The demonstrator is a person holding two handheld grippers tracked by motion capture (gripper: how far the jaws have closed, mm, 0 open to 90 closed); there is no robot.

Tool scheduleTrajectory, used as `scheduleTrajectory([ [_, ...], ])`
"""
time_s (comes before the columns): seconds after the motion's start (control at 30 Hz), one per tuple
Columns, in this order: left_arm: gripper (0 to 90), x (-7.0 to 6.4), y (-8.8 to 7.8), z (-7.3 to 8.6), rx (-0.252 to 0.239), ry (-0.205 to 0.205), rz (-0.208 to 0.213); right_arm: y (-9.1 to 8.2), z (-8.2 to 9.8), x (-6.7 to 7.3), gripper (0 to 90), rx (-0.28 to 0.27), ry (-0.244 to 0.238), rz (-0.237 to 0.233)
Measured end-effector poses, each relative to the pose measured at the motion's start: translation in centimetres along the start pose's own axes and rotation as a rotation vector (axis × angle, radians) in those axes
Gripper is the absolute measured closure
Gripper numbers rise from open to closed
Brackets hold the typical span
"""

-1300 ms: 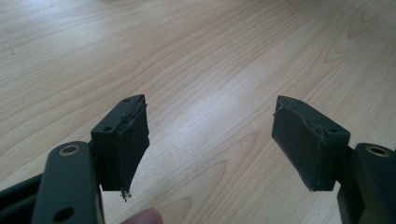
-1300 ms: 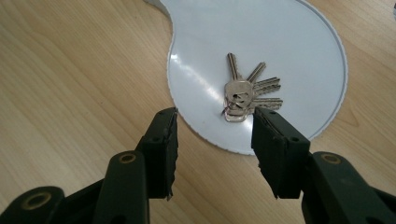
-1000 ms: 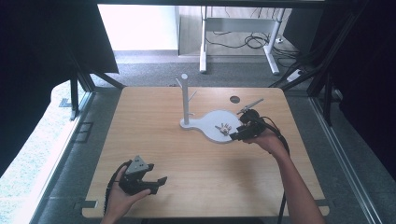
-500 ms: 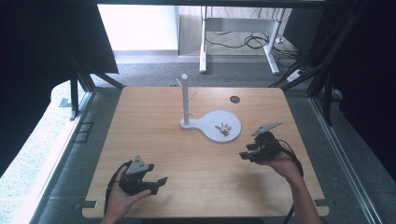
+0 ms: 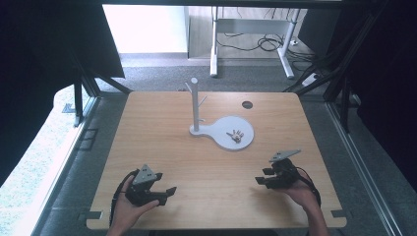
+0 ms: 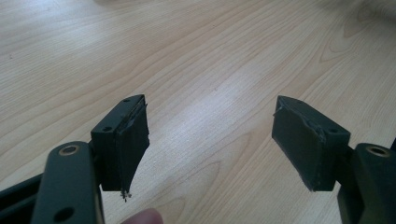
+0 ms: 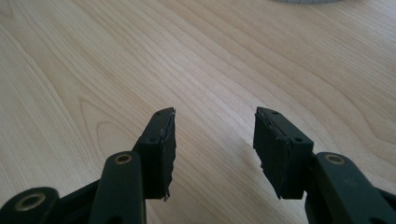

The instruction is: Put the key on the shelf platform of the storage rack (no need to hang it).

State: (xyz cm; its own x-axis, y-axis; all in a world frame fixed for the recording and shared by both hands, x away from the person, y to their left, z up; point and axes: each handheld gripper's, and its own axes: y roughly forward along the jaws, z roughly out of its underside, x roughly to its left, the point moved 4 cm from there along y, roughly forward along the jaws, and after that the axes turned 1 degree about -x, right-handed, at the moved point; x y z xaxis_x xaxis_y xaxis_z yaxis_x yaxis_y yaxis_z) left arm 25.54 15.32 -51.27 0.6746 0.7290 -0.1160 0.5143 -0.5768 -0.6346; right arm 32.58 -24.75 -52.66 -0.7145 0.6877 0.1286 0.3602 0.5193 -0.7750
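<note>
Pale wood-grain table [image 5: 196, 162], white stand [image 5: 216, 129], black tools, left [image 5: 164, 195], right [image 5: 261, 178]

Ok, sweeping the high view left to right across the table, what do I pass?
Left gripper, jaws open → white stand's upright post → small pale item on the stand's round base → dark hole in the tabletop → right gripper, jaws open.

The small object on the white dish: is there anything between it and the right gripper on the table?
Nothing visible stands between them. The small object lies on the white dish, and only bare wooden table separates it from the right gripper, whose jaws are open and empty.
</note>
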Motion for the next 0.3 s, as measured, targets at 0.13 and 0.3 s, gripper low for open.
scheduleTrajectory([
  [0.13,27.4,0.0,0.0,0.0,0.001,0.002,-0.002,0.0,0.3,-0.3,48.1,-0.024,0.013,0.032],
  [0.3,27.4,0.0,-0.1,0.0,-0.003,0.005,-0.001,-0.1,1.2,-0.8,44.1,-0.046,0.039,0.075],
])
